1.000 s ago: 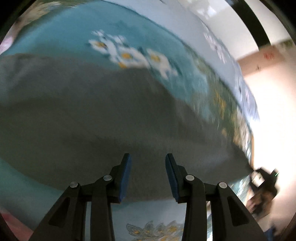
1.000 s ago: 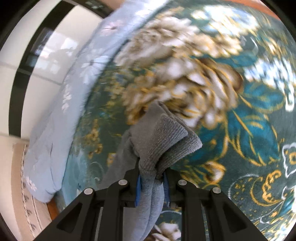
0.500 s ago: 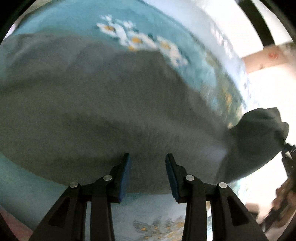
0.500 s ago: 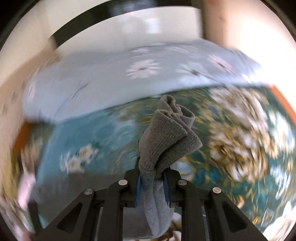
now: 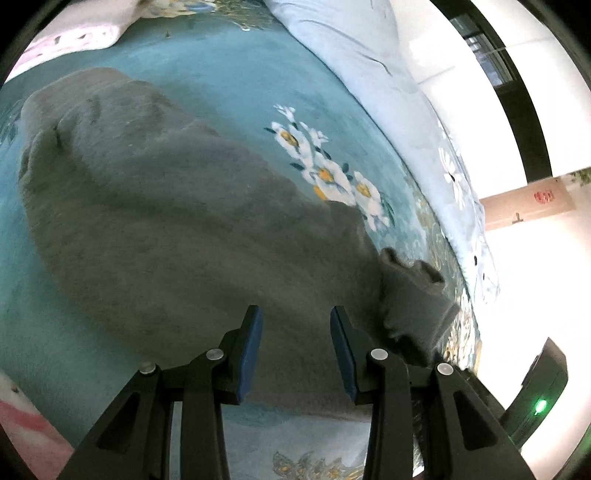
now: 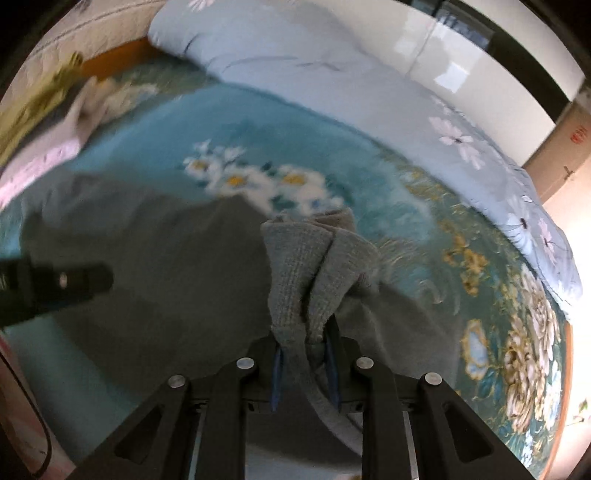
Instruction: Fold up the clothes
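Note:
A grey knitted garment (image 5: 166,221) lies spread on the teal flowered bedspread (image 5: 240,81). My left gripper (image 5: 295,347) hovers open just above the garment's near edge, with nothing between its fingers. In the right wrist view my right gripper (image 6: 304,365) is shut on the garment's ribbed cuff (image 6: 310,266), which stands bunched above the jaws, with the sleeve trailing down beneath them. The cuff (image 5: 413,295) also shows in the left wrist view, lifted just right of my left gripper's right finger. The garment's body (image 6: 166,266) lies to the left of the cuff, and the left gripper's body (image 6: 55,284) reaches in at the left edge.
A rolled light blue quilt (image 6: 332,74) runs along the far side of the bed by the wall and window. A pink and white cloth (image 5: 74,33) lies at the bed's far left corner. Gold and white flowers (image 6: 524,354) cover the bedspread to the right.
The right gripper has carried the cuff sideways across the bed and rolled round, so the cuff is now over the garment's body. The left gripper has shifted slightly; the cuff has come close beside it.

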